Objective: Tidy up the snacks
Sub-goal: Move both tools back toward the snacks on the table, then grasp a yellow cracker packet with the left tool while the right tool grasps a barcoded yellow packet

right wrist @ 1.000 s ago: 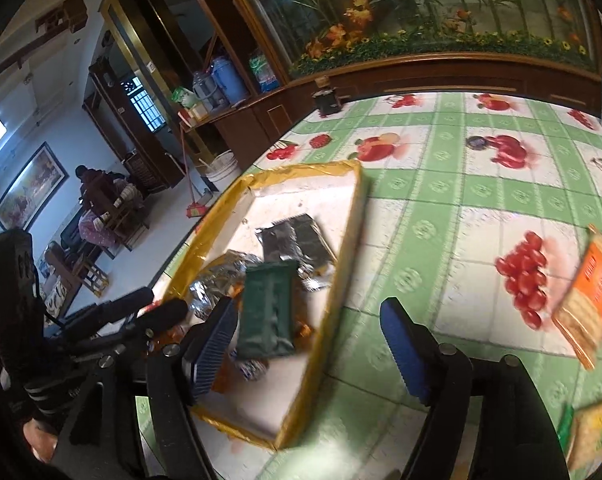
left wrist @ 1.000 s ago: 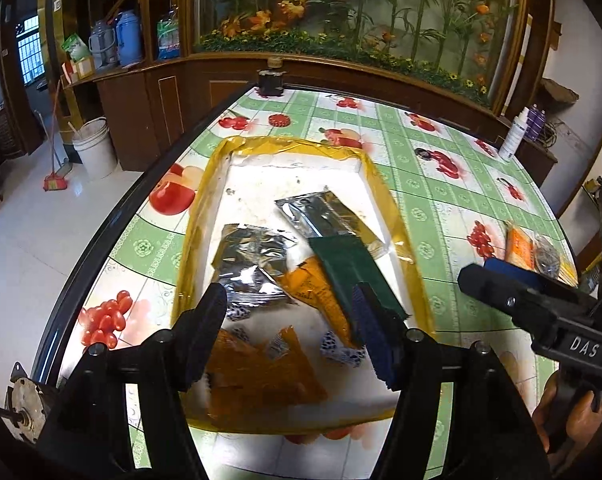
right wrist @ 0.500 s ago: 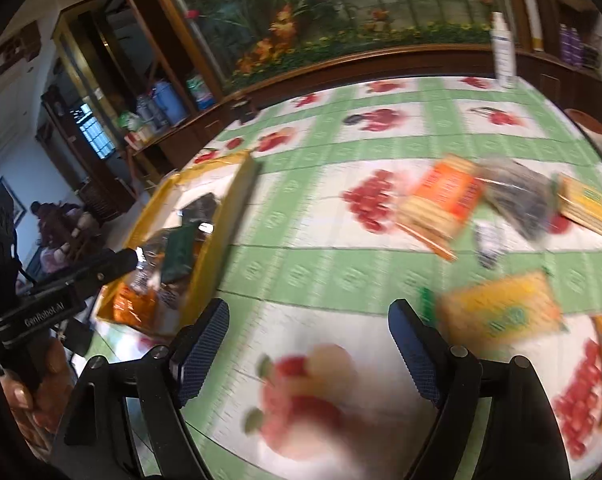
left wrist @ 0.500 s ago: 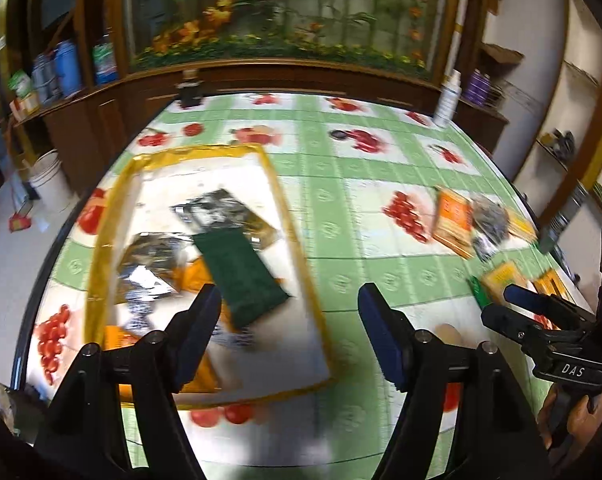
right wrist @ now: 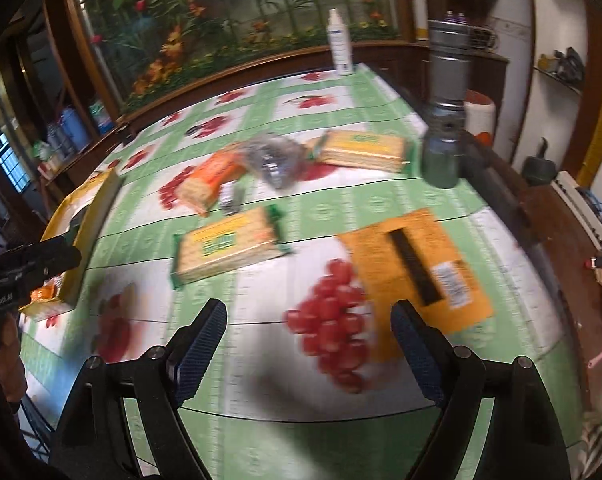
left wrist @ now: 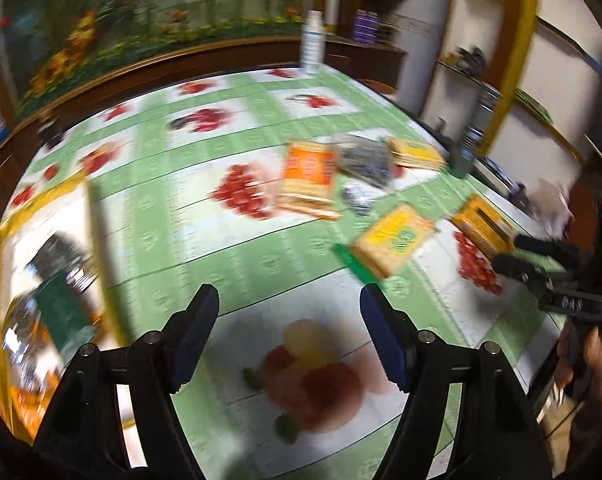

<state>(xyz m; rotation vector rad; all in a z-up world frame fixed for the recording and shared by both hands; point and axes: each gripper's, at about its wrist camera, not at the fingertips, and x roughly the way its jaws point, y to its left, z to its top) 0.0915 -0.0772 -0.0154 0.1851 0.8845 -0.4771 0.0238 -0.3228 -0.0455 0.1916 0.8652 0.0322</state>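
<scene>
Both tools, left [left wrist: 289, 322] and right [right wrist: 309, 334], wide and empty over bare tablecloth [right wrist: 261, 360] between tray [left wrist: 101, 240] and scattered snacks [right wrist: 229, 246].

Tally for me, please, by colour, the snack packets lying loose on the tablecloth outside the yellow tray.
Yellow-and-green cracker packs: 2
Orange packs: 2
Clear grey bag: 1
Small silver sachet: 1
Total: 6

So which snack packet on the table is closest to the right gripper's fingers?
The flat orange packet with the black stripe. It lies right beside the right gripper, by the red grapes print; the yellow cracker packs lie farther back.
</scene>
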